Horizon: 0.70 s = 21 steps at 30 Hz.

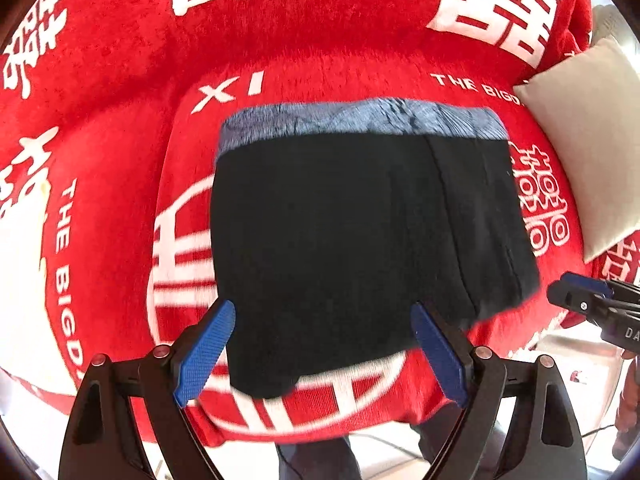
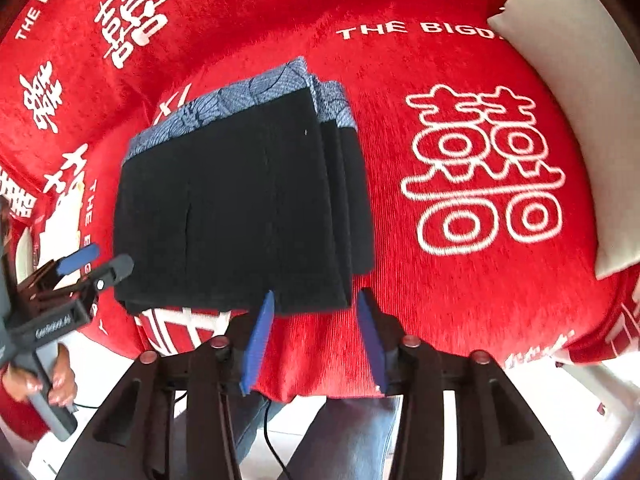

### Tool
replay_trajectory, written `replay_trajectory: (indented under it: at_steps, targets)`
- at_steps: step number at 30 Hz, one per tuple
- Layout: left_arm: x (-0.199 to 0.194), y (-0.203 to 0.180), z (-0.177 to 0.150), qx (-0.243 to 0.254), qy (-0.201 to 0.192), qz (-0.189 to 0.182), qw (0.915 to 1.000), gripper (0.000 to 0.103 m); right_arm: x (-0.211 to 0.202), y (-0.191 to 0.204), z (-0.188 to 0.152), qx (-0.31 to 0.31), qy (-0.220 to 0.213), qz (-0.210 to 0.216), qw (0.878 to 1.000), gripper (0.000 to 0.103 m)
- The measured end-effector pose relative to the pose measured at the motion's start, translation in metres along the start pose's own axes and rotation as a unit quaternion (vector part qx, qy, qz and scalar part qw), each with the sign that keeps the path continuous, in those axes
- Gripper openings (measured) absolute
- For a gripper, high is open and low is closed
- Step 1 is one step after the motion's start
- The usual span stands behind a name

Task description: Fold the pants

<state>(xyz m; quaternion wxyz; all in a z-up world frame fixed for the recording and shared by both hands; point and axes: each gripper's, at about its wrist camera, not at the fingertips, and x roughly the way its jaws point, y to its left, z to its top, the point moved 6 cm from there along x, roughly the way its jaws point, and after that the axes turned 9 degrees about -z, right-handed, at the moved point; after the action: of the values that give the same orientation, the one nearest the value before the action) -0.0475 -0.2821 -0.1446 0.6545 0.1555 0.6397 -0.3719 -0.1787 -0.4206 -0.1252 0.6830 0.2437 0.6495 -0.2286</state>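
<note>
We see the pants [image 1: 360, 236] lying folded into a compact dark rectangle on the red cover [image 1: 320, 40], which bears white characters and lettering and drapes over a cushioned seat. A blue-grey patterned band [image 1: 360, 118] runs along the far edge of the bundle; in the right wrist view the same band [image 2: 224, 108] sits at the upper left, and the stacked layers show as stepped edges along the bundle's right side. The pants [image 2: 240, 208] rest flat, with no tongs touching them. The left tongs [image 1: 320, 350] hang over the near edge of the bundle, pointing down, jaws spread wide; the cloth appears between the 2 blue pads [image 1: 204, 354] in the picture but the pads do not press on it. The right tongs [image 2: 314, 340] stand partly open above the near right corner of the bundle, pads clear of the fabric, nothing gripped. Each view catches the other tool: the right tongs [image 1: 576, 296] enter at the right edge of the left wrist view, just beside the bundle's right corner, and the left tongs [image 2: 100, 264] show at the left of the right wrist view, with a hand [image 2: 40, 384] wrapped round the grey handle. A pale cushion [image 1: 580, 140] lies on the cover to the right of the pants, well apart from them. Both views are slightly blurred.
</note>
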Motion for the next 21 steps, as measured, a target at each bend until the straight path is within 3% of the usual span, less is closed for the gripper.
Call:
replay_trajectory:
  at_steps: [1,7,13,17,21]
  targets:
    - [-0.004,-0.002,-0.004,-0.001,0.002,0.003,1.0,0.103,-0.003,0.003,-0.003,0.0,0.002,-0.005,1.0,0.05]
    - [-0.029,-0.007,-0.017,-0.006,0.002,0.015,0.9999,0.103,-0.018,0.02,-0.014,-0.001,0.005,-0.018,1.0,0.059]
    - [-0.05,-0.006,-0.021,-0.006,0.002,0.042,0.9991,0.103,-0.042,0.04,-0.015,-0.011,-0.015,-0.026,0.999,0.081]
    - [-0.062,-0.006,-0.024,-0.011,-0.006,0.052,0.9986,0.103,-0.056,0.049,-0.011,-0.01,-0.031,-0.039,0.999,0.084]
    - [-0.071,-0.005,-0.025,-0.016,-0.014,0.061,0.9979,0.103,-0.066,0.055,-0.009,-0.009,-0.043,-0.048,0.998,0.102]
